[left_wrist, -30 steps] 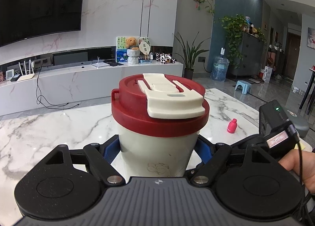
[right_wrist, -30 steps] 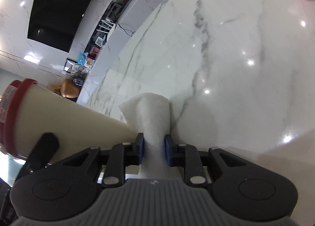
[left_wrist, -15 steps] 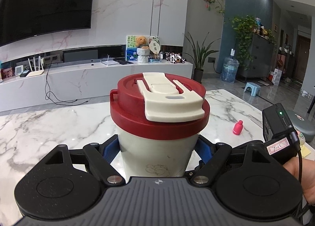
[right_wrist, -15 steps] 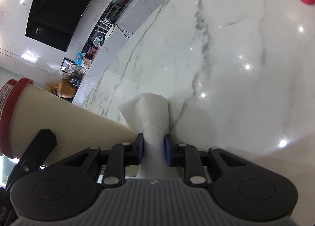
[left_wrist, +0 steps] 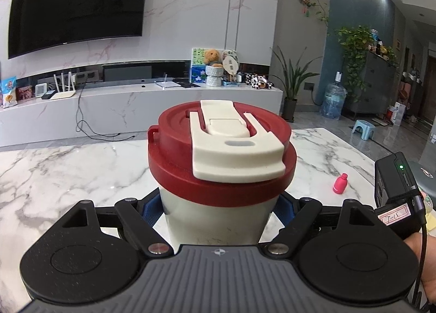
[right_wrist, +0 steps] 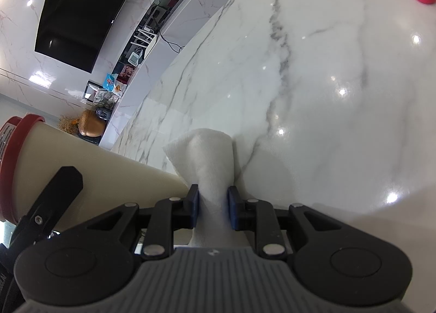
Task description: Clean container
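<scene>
Nearest in the left wrist view, the left gripper (left_wrist: 218,210) has its jaws spread wide around the cream body of the container (left_wrist: 218,217), its blue pads (left_wrist: 151,208) against both sides, holding it above the tabletop (left_wrist: 68,174). The red lid (left_wrist: 222,157) with its cream flip clasp (left_wrist: 234,149) sits closed on top. Against a second ago, the room behind has slid sideways and the container's faint printed motif no longer shows, so the cup appears to have been turned slightly in the grip, probably to bring a fresh side toward the cloth.

In the right wrist view, the right gripper (right_wrist: 212,204) has its jaws narrow, pinching a folded white cloth (right_wrist: 204,155). The cloth's edge lies against the container's side wall near its base, just as it did a second ago. Wiping of the outside seems under way, not finished.

Farther off, a small pink bottle (left_wrist: 340,183) stands toward the tabletop's right edge.

The container's base is hidden behind the gripper bodies. Whether the cloth is pressing or only touching is unclear, and no dirt can be made out.
</scene>
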A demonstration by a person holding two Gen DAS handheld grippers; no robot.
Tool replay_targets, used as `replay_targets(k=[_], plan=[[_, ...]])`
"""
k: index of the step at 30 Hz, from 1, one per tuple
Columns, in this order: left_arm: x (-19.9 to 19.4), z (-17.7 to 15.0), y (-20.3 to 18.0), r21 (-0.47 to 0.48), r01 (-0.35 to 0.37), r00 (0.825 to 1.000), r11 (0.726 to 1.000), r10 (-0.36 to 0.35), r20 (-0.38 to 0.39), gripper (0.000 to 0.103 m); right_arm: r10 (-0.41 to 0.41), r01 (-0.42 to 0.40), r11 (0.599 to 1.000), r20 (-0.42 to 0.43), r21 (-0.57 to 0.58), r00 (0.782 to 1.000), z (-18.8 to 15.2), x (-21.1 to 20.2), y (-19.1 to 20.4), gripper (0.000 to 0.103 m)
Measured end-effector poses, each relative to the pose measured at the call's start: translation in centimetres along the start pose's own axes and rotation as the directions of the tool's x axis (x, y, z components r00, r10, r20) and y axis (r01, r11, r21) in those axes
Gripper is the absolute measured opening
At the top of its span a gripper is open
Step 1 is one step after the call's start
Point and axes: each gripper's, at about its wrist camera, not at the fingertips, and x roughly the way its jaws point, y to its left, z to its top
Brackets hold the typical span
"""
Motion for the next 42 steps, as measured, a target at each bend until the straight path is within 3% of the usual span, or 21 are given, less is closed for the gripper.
replay_targets(k=[6, 10, 15, 28, 36, 42], plan=[[-0.4, -0.5, -0.6, -0.077, -0.064, 0.998, 0.995, 0.065, 0.002, 0.084, -0.002, 0.002, 1.0, 0.002, 0.0, 1.0, -0.1, 0.0, 0.1, 0.025], [-0.9, -0.8, -1.3, -0.075, -0.122, 0.992, 0.99, 0.124, 0.016, 0.084, -0.003, 0.003, 1.0, 0.004, 0.0, 1.0, -0.2, 0.1, 0.3, 0.025], [-1.3, -0.6, -1.4, -0.071, -0.137, 0.99, 0.988, 0.14, 0.035, 0.082, -0.006, 0.006, 1.0, 0.007, -0.003, 1.0, -0.3, 0.1, 0.3, 0.025], [-1.3, -0.2, -0.1, 0.015, -0.037, 0.999, 0.999, 0.036, 0.029, 0.078, 0.031, -0.031, 1.0, 0.011, 0.004, 0.999, 0.1, -0.2, 0.6, 0.025], [-1.2, -0.2, 0.8, 0.063, 0.045, 0.999, 0.997, -0.046, 0.01, 0.077, 0.149, -0.149, 0.989, 0.074, -0.003, 0.986, 1.2, -2.5, 2.0, 0.025], [-1.0, -0.3, 0.9, 0.082, 0.071, 0.997, 0.994, -0.072, 0.01, 0.077, 0.255, -0.258, 0.966, 0.126, 0.006, 0.959, 1.8, -4.2, 2.5, 0.025]])
